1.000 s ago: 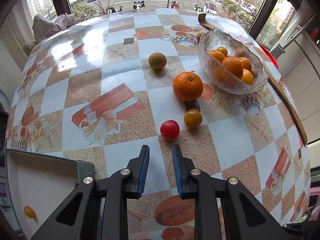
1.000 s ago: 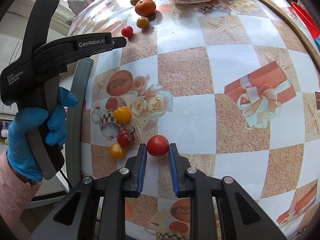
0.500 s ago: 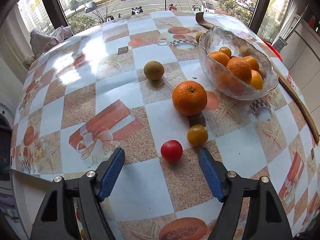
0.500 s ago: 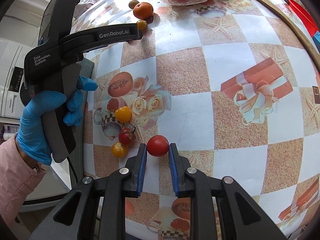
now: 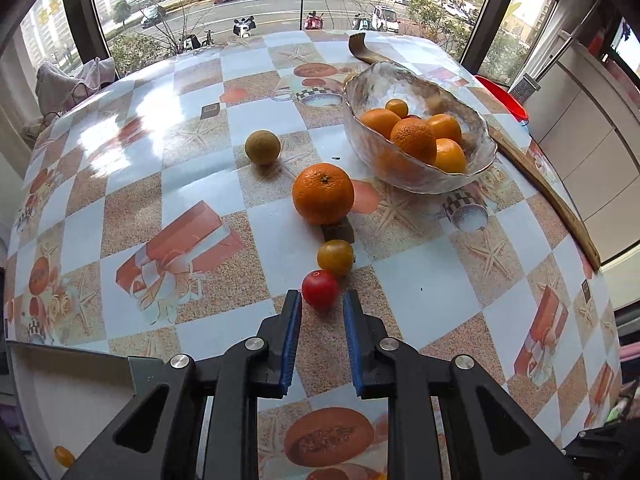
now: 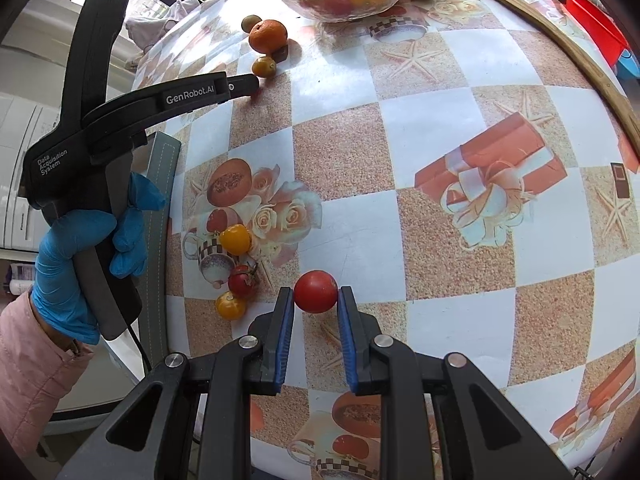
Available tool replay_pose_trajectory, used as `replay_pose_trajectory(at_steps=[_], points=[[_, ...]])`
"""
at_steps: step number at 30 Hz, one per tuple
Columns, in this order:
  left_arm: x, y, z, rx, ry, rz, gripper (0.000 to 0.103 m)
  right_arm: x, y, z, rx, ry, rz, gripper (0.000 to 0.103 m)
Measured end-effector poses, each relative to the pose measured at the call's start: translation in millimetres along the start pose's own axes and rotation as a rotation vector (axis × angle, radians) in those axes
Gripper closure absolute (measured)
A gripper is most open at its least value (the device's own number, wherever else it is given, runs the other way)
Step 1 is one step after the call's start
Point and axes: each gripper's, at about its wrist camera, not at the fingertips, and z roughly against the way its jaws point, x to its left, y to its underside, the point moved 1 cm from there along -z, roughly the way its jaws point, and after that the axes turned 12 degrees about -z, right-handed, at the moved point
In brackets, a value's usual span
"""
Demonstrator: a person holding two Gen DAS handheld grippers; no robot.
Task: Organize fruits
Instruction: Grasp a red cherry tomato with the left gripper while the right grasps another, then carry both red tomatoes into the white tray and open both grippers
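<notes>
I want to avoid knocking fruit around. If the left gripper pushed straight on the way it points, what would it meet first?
Probably the red cherry tomato at the tips of the left gripper, then the yellow tomato just beyond it. Whether the pads already grip it is unclear.

2 tongs (image 5: 322,298) (image 6: 316,294), 1 glass bowl (image 5: 416,178)

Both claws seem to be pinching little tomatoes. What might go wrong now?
The left gripper has just closed its jaws on a small red tomato, gripped only at the very tip; it may slip out and roll. The right gripper pinches a second red tomato just as shallowly. Squeezing harder could burst either.
</notes>
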Motion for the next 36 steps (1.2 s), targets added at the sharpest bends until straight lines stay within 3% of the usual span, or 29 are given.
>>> replay_pose_trajectory(at_steps=[4,12,14,15,18,20,21,22,23,24,27,36], points=[[-1,5,7,-0.008,-0.001,0.002,0.080,1,0,0,0.002,0.006,0.002,0.079],[5,1,-15,0.020,-0.063,0.011,0.079,7,3,-3,0.002,0.012,0.008,0.079],[6,-1,-21,0.026,-0.072,0.002,0.060,7,4,-4,0.001,0.010,0.000,0.079],[6,-2,-22,0.015,-0.079,-0.001,0.042,6,5,-4,0.000,0.009,-0.005,0.079],[8,-5,-26,0.012,-0.084,-0.016,0.041,1,4,-2,-0.005,0.002,-0.020,0.079],[9,-7,-27,0.004,-0.081,-0.011,0.043,-2,4,0,-0.009,-0.001,-0.030,0.079],[9,-8,-26,-0.002,-0.078,-0.013,0.053,-3,3,1,-0.012,-0.003,-0.035,0.079],[8,-8,-24,-0.011,-0.048,-0.019,0.070,-5,3,1,-0.014,-0.004,-0.040,0.079],[5,-9,-23,-0.012,-0.019,-0.030,0.080,-7,2,2,-0.016,-0.005,-0.045,0.079],[1,-10,-22,-0.007,-0.005,-0.044,0.083,-9,2,2,-0.019,-0.005,-0.049,0.079],[-9,-9,-17,-0.018,0.016,-0.073,0.083,-13,1,5,-0.028,-0.011,-0.063,0.079],[-16,6,24,-0.053,0.050,-0.022,0.083,-15,-5,14,-0.048,-0.016,-0.066,0.079]])
